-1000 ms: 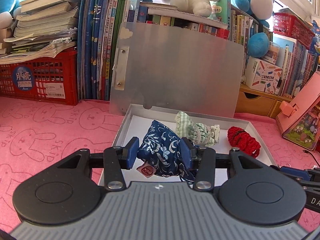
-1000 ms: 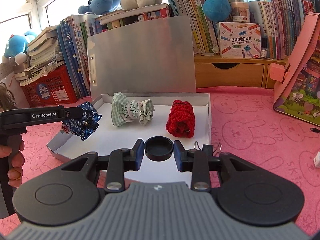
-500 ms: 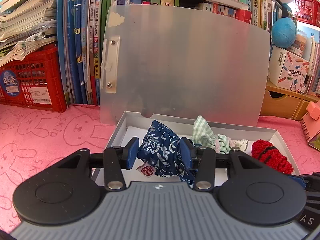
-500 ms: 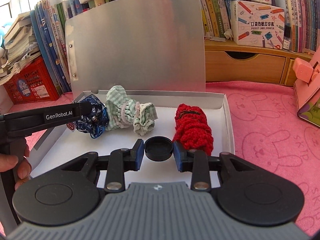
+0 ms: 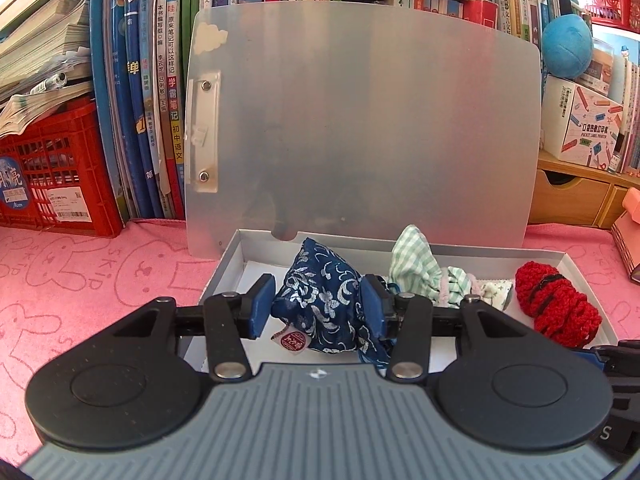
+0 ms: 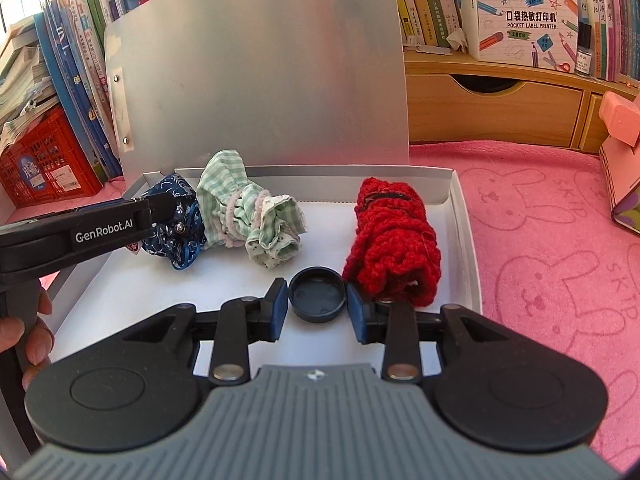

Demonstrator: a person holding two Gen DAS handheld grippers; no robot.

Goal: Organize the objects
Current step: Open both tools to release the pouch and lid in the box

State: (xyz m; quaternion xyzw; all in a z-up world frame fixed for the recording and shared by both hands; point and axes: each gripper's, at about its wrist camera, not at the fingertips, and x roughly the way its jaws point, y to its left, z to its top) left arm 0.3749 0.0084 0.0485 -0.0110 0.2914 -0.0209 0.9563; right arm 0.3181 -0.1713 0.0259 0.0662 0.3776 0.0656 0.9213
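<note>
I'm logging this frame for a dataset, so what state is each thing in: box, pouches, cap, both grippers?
Box: open, lid upright.
Blue pouch: gripped, in the box's left end.
Green checked pouch: lying in the box.
Red knitted pouch: lying in the box, at its right end.
Black cap: held, hollow side up.
Left gripper: shut on the blue pouch.
Right gripper: shut on the cap.

Table (image 6: pixel 540 240) with pink rabbit-print cover carries open white box (image 6: pixel 464 216) at centre; red crate (image 5: pixel 60 176) at 9 o'clock.
</note>
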